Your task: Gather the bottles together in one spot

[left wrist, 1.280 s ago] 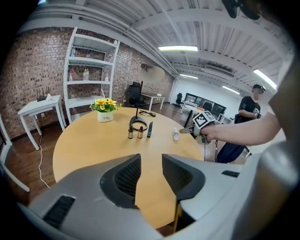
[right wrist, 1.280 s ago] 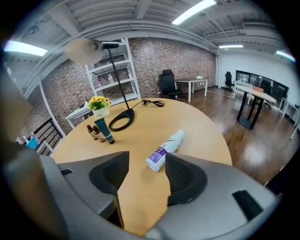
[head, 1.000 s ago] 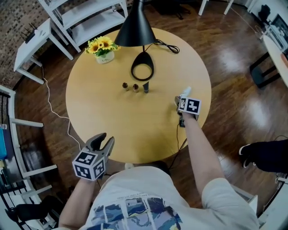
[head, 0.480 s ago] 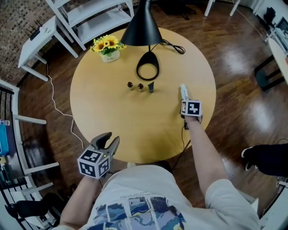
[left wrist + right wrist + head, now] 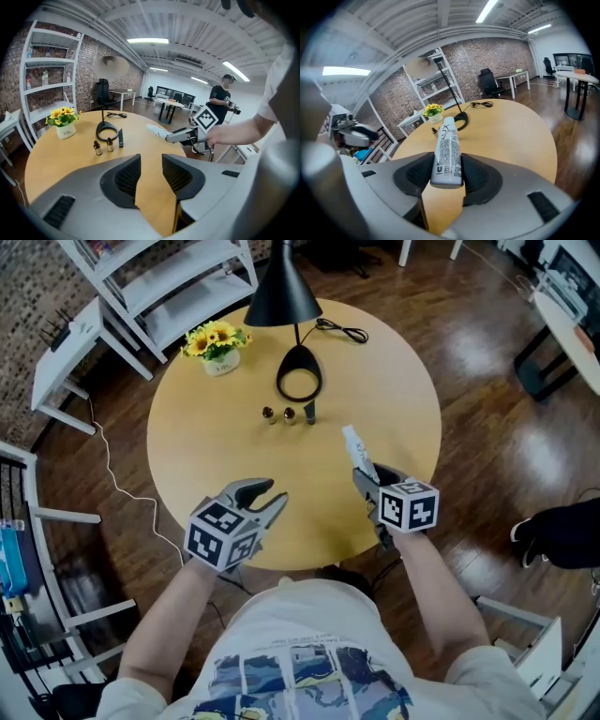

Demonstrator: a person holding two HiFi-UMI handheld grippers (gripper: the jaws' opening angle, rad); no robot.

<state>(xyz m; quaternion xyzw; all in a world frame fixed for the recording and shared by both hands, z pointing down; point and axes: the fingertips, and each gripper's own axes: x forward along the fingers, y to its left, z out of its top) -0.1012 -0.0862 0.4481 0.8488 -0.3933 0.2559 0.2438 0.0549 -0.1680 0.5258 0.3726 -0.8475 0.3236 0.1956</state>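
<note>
White bottle [image 5: 356, 448] in right tongs [image 5: 447, 161]

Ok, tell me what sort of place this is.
Probably an open-plan office or studio: a brick wall, white shelving, and an office chair beside a desk behind the round table.

Bright, even indoor light. Ceiling strip lights [image 5: 147, 41] glow at 12 o'clock in the left gripper view. In the head view the floor [image 5: 525, 460] shows pale glare at 3 o'clock, and shadows on the surface [image 5: 216, 465] are soft. Both gripper views bow at the rims (corners go dark). The right gripper view is smeared at 9 o'clock.
</note>
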